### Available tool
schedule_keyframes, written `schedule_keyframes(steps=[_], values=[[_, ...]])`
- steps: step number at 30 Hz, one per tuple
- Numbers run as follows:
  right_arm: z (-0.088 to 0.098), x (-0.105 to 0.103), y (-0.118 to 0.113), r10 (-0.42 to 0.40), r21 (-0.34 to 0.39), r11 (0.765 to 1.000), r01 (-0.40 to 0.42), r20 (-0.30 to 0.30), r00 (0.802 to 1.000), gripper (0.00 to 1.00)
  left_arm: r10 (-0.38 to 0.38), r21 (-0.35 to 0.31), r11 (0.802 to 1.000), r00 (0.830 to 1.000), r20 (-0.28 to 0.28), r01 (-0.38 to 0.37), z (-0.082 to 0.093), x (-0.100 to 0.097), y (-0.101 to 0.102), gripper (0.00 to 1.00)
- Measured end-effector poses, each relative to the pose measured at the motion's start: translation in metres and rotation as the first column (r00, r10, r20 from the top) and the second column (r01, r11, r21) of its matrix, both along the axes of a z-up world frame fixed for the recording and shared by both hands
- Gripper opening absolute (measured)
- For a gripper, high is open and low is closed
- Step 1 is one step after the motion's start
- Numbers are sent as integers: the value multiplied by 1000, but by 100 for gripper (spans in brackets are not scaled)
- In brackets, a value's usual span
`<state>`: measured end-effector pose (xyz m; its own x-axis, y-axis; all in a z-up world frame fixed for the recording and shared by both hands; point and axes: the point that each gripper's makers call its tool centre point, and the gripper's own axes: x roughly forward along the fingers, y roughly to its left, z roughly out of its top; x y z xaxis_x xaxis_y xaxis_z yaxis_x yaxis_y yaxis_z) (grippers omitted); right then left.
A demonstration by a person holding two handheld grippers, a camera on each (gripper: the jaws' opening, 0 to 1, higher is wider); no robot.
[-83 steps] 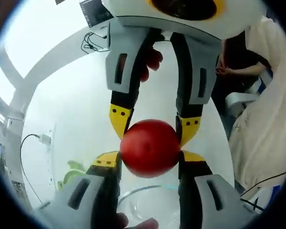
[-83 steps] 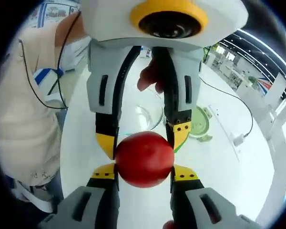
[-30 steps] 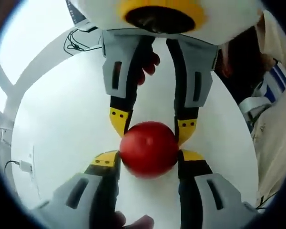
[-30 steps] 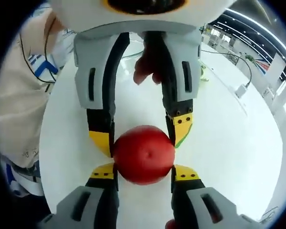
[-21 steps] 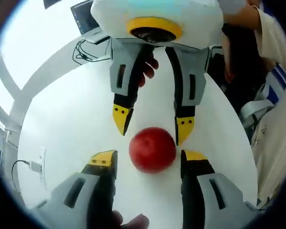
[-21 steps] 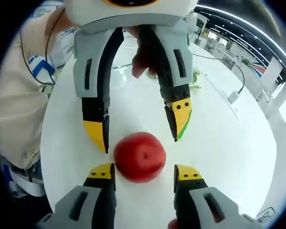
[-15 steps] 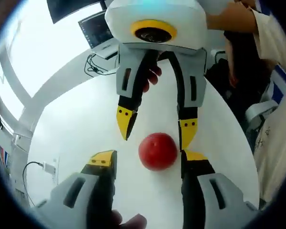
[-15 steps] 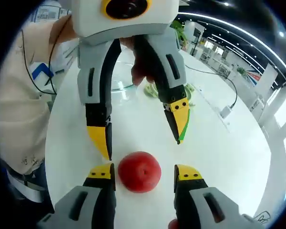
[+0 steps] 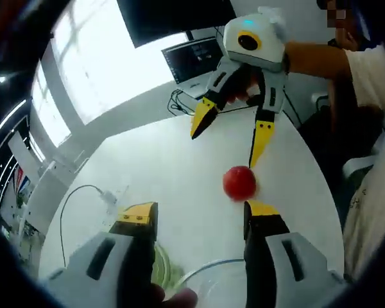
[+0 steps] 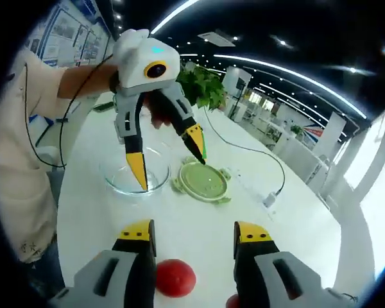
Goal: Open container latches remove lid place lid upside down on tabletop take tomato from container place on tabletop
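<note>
Now the glass container (image 10: 134,176) sits beside its lid (image 10: 202,181).

No readable text anywhere that I can make out. There's a dark computer monitor (image 9: 191,59) near the top centre of the left gripper view with something lit on its screen, but it's way too small and blurry to read. In the right gripper view, the pale wall posters (image 10: 69,29) in the upper left have print on them, also just smudges at this size, and a red-and-blue sign (image 10: 313,133) far off on the right side is equally illegible. No brand marks, labels or numbers I could pick out.
</note>
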<state>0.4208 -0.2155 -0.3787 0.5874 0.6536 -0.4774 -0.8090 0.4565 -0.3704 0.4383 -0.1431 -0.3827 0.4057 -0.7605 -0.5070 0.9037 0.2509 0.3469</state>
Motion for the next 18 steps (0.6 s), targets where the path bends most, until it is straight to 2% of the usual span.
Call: schedule_keyframes(steps=[3, 5, 7, 10, 12, 15, 17, 18], values=[[18, 4, -2, -47, 68, 997, 43, 53, 998, 42, 60, -72, 996, 997, 50, -56, 20, 3, 21, 46], [26, 6, -6, -76, 102, 992, 69, 67, 995, 41, 113, -109, 989, 990, 88, -103, 31, 8, 35, 46], [35, 8, -11, -97, 137, 987, 86, 78, 992, 41, 164, -148, 978, 981, 102, -148, 38, 14, 55, 46], [48, 13, -24, -139, 183, 976, 119, 105, 985, 40, 218, -198, 962, 967, 133, -190, 48, 14, 83, 46], [56, 15, -36, -174, 209, 967, 146, 125, 977, 39, 269, -248, 940, 955, 126, -233, 55, 10, 101, 46], [64, 15, -49, -215, 248, 953, 173, 152, 965, 39, 340, -295, 912, 928, 155, -285, 63, 5, 130, 46], [69, 13, -56, -237, 300, 936, 184, 149, 960, 39, 379, -313, 896, 909, 173, -314, 68, 1, 148, 46], [72, 13, -61, -258, 331, 923, 196, 157, 953, 39, 404, -341, 880, 898, 172, -331, 72, -1, 157, 46]])
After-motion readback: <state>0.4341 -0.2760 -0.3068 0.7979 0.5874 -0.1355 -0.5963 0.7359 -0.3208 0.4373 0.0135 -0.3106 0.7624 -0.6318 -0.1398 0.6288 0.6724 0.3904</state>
